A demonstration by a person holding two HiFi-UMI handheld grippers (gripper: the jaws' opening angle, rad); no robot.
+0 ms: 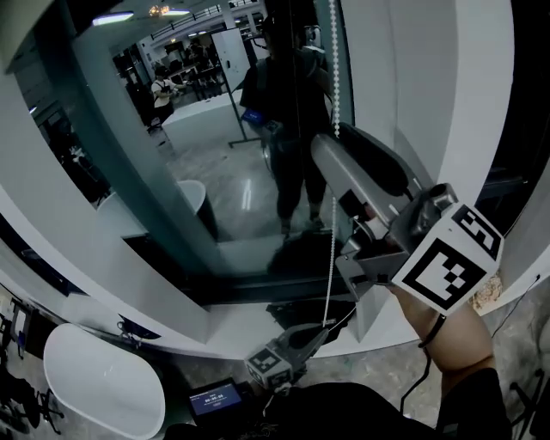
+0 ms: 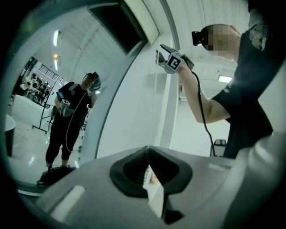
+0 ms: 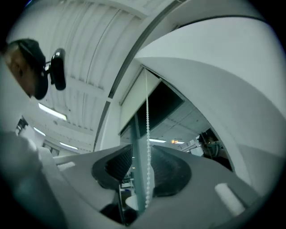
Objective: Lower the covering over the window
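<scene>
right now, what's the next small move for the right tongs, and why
Probably close the right tongs on the bead chain. They stand open and held high, with the chain hanging between them, while the left tongs are shut low down, seemingly on the same chain.

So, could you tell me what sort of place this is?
Probably a big indoor hall or workshop: a tall window shows ceiling lights and people at tables, and a bead cord hangs by it.
</scene>
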